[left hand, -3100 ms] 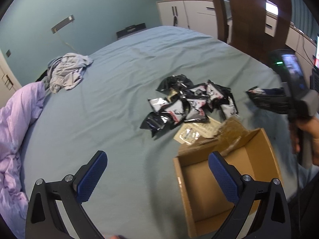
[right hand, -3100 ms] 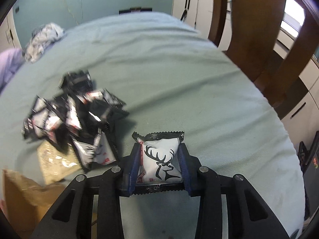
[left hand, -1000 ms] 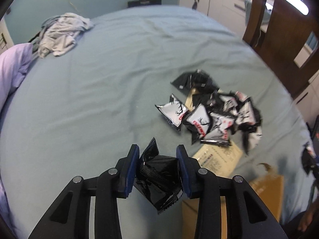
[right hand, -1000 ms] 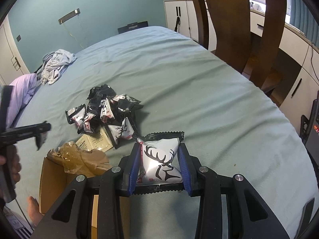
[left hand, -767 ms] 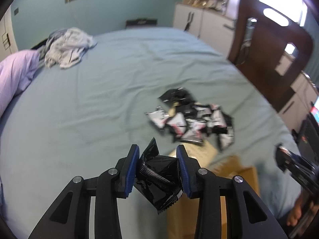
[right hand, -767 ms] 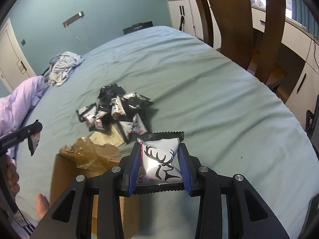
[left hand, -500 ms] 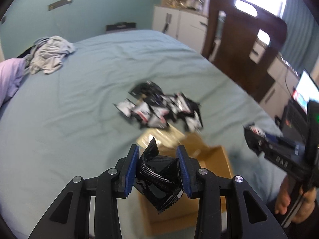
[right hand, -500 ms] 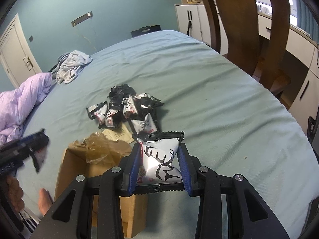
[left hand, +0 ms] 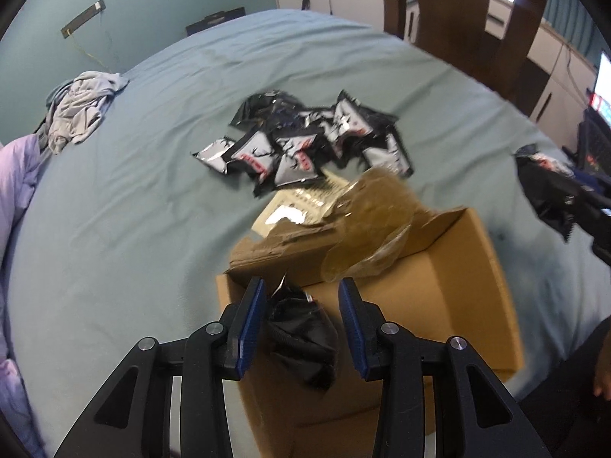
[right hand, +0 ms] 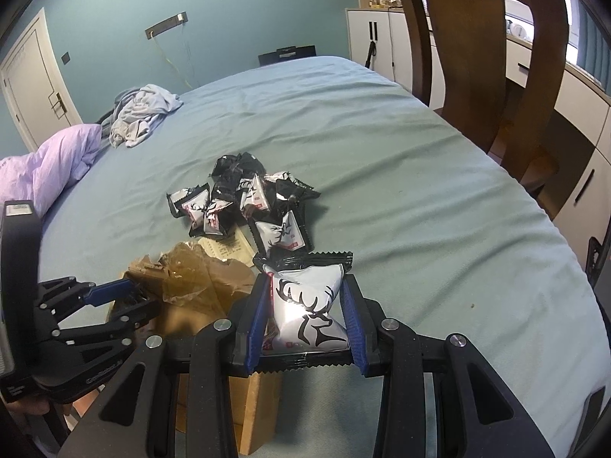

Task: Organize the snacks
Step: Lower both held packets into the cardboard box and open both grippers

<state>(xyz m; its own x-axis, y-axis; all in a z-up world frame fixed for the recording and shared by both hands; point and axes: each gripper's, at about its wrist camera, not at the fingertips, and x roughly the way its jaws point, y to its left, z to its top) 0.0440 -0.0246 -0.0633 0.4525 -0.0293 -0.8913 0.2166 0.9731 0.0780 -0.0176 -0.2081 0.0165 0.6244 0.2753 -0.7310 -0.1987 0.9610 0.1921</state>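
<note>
My left gripper (left hand: 299, 290) is shut on a crumpled black snack packet (left hand: 301, 339) and hangs over the near left corner of the open cardboard box (left hand: 439, 305). My right gripper (right hand: 305, 286) is shut on a white snack packet with a black deer print (right hand: 305, 313), just right of the box (right hand: 259, 412). A pile of black and white snack packets (left hand: 305, 145) lies on the bed beyond the box, and shows in the right wrist view too (right hand: 248, 198). In the right wrist view the left gripper (right hand: 114, 297) reaches in from the left above the box.
A printed paper sheet (left hand: 301, 206) and crumpled brown wrapping (left hand: 374, 210) lie at the box's far edge. Grey clothes (left hand: 80, 110) and a purple duvet (left hand: 15, 191) sit at the bed's left. A wooden chair (right hand: 477, 57) and white cabinets (right hand: 382, 38) stand to the right.
My left gripper has carried the black packet from above the bed sheet to over the box. The right gripper has stayed almost still, holding the deer packet.
</note>
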